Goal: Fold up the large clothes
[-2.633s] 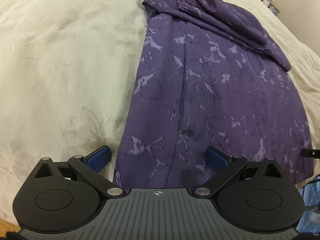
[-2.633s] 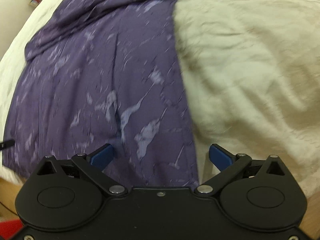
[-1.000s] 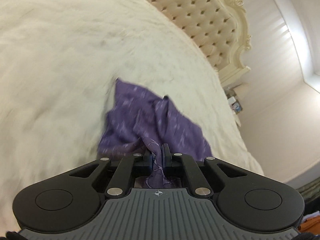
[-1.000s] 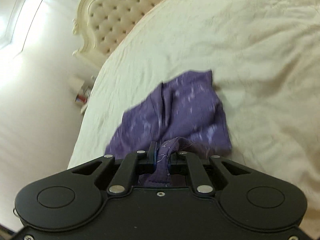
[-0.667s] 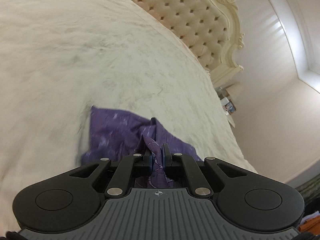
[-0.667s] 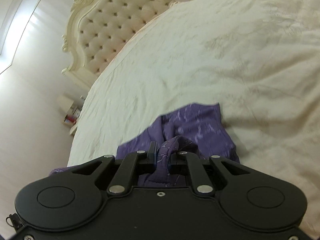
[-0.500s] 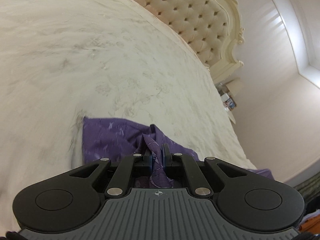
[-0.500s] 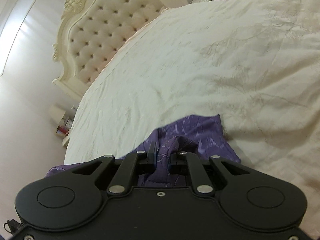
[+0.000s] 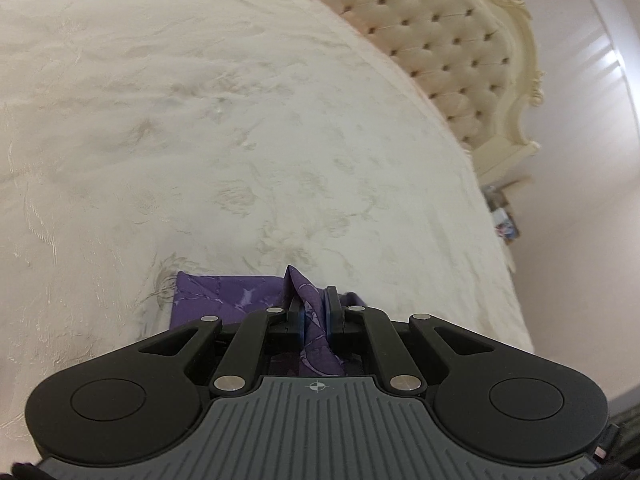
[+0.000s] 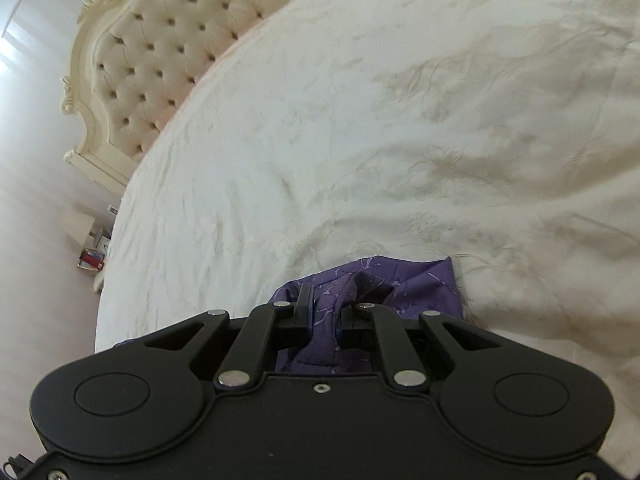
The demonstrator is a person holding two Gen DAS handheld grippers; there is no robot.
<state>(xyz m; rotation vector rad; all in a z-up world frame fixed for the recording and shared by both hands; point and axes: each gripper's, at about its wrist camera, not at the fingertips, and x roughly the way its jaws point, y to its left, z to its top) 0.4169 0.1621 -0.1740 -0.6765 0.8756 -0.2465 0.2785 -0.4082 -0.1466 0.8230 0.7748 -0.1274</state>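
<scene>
The purple patterned garment (image 9: 224, 294) hangs from both grippers above a cream bedspread (image 9: 200, 140). In the left wrist view my left gripper (image 9: 312, 304) is shut on a bunched edge of the cloth, and a flat purple strip spreads to its left. In the right wrist view my right gripper (image 10: 326, 300) is shut on another bunched edge of the garment (image 10: 420, 284), which spreads out to the right of the fingers. Most of the garment is hidden below the gripper bodies.
The cream bedspread (image 10: 400, 140) fills the space ahead in both views. A tufted cream headboard (image 9: 440, 40) stands at the far end, also visible as the headboard (image 10: 160, 40) at the upper left. Small items (image 10: 92, 258) lie on the floor beside the bed.
Both grippers have carried the garment's edge forward along the bed toward the headboard. Less purple cloth shows ahead of the fingers now, and the headboard looks nearer. Both grips stay shut.
</scene>
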